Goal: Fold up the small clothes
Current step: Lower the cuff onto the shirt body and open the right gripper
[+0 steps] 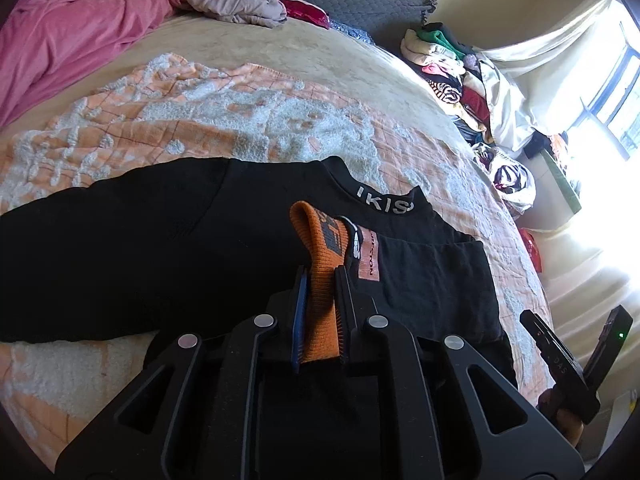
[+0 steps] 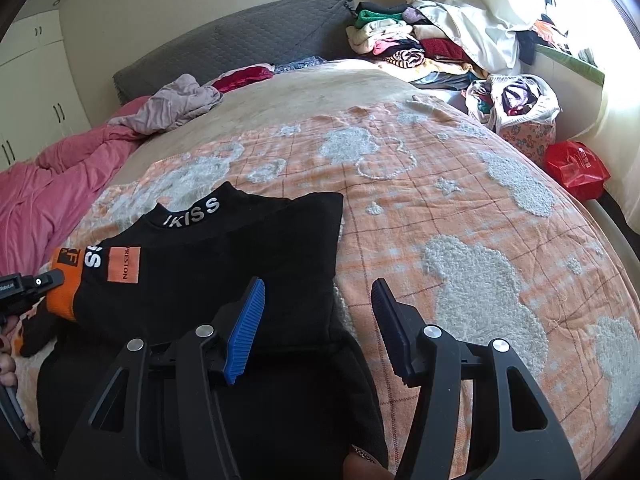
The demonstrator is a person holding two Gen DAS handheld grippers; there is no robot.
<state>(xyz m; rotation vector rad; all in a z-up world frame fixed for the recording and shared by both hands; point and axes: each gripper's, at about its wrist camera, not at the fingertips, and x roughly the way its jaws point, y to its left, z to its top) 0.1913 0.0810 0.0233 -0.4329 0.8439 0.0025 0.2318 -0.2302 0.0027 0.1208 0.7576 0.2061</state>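
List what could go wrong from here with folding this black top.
1. The left gripper pinches only the orange ribbed cuff; pulling could stretch the cuff or let it slip out.
2. The right gripper hangs open over the black long-sleeved top, holding nothing, so the body may drag and bunch.
3. The fleecy orange and white blanket underneath looks grippy and might rumple with it.

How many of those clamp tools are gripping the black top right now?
1. The left gripper has its jaws shut on the orange cuff of the black top. The right gripper hangs open above the top's edge.
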